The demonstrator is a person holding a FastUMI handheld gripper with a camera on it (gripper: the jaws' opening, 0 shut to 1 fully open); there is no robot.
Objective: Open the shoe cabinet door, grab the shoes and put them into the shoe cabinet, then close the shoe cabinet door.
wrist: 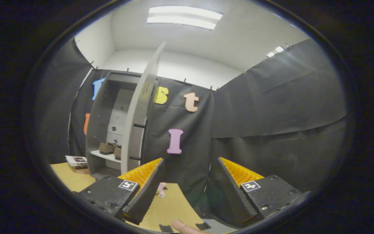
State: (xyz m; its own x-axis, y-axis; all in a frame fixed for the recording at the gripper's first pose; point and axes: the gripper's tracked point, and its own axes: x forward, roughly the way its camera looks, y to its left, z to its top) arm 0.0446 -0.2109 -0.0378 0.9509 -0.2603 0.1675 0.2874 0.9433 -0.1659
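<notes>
gripper view: the gripper point(187, 182) hung with fingers spread and empty, well back from the shoe cabinet point(109, 130). its door point(140, 113) stood swung open, seemingly for loading, and brown shoes point(110, 149) already sat on the inner shelf point(104, 156), leaving the door to close.

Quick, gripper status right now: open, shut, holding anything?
Gripper: open, fingers spread wide apart, holding nothing; the shoe cabinet stands beyond them with its door open.
</notes>
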